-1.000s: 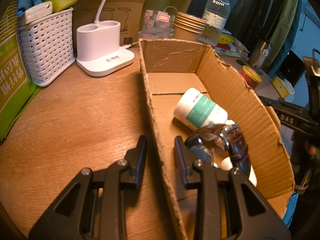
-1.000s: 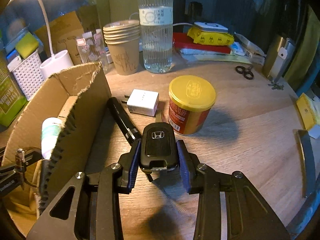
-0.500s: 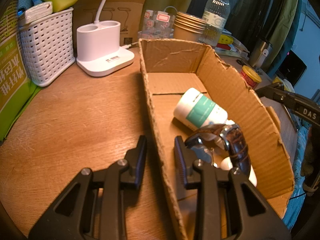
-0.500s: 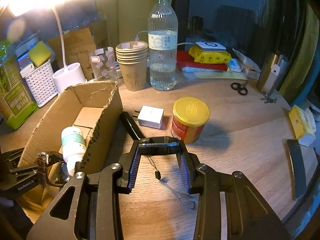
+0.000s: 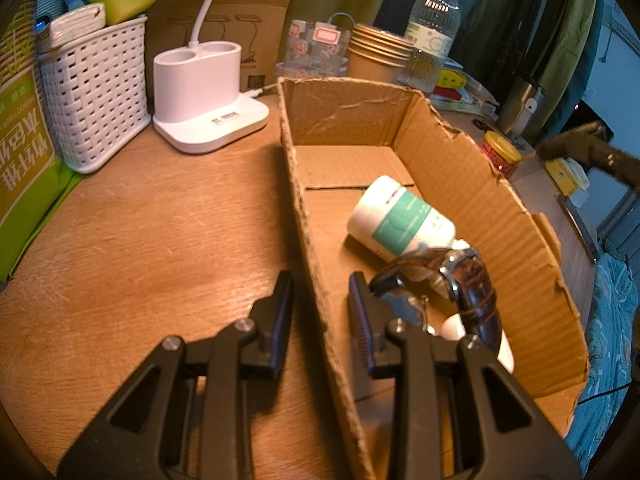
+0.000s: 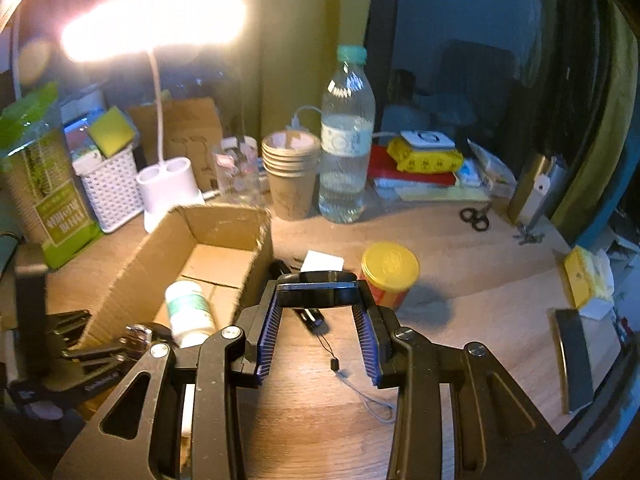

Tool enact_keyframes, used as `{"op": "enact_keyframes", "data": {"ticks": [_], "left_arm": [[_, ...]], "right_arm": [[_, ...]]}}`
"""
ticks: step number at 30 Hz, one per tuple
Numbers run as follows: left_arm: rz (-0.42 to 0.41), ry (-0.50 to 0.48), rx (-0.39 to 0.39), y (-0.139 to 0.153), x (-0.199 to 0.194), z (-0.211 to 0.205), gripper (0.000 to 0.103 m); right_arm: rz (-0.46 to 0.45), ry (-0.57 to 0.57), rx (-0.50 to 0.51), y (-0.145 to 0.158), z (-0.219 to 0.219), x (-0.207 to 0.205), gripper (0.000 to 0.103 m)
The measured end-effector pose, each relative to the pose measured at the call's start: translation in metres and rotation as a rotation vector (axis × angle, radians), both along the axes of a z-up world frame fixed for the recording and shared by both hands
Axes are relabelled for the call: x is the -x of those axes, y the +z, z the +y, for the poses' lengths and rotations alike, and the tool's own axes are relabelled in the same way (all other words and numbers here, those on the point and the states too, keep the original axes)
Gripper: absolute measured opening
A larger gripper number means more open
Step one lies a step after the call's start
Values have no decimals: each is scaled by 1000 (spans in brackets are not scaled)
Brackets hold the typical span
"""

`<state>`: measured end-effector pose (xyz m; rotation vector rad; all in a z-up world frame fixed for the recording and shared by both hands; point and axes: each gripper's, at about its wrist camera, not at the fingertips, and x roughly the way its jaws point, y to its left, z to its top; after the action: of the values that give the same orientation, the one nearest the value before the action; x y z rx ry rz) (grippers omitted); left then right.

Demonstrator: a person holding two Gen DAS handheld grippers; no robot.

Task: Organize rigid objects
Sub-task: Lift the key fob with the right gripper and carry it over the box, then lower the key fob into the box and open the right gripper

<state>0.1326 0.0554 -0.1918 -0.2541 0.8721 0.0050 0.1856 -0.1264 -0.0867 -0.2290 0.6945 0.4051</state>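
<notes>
Two wrist-mounted fisheye cameras look down along their grippers, both showing the open brown cardboard box [image 5: 472, 184] [image 6: 208, 248] from opposite sides.

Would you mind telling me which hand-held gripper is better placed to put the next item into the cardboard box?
The right hand-held gripper: it already holds the black car key beside the cardboard box. The left hand-held gripper straddles the box's wall, steadying it.

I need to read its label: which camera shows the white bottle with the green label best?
The left wrist view: the white bottle with the green label lies on its side in the cardboard box, close, sharp, label facing up. The right wrist view shows it smaller, blurred, seen end-on beside the box wall.
</notes>
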Motion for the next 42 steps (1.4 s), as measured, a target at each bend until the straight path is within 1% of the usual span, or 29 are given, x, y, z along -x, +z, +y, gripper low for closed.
{"op": "enact_keyframes", "data": {"ticks": [8,13,20,25,31,34,36,42], "left_arm": [[0,0,0,0,0,0,30],[0,0,0,0,0,0,30],[0,0,0,0,0,0,30],[0,0,0,0,0,0,30],[0,0,0,0,0,0,30],[0,0,0,0,0,0,30],[0,-1,0,0,0,0,30],[0,0,-1,0,-1,0,30]], "right_arm": [[-29,66,-29,22,15,15,38],[-24,114,-40,24,27,20,38],[14,173,-44,9,50,22,38],[44,180,-34,-7,58,17,38],[68,157,34,-33,64,11,38],[90,154,51,-43,65,11,38],[74,157,65,-46,66,15,38],[74,170,103,-49,70,19,38]]}}
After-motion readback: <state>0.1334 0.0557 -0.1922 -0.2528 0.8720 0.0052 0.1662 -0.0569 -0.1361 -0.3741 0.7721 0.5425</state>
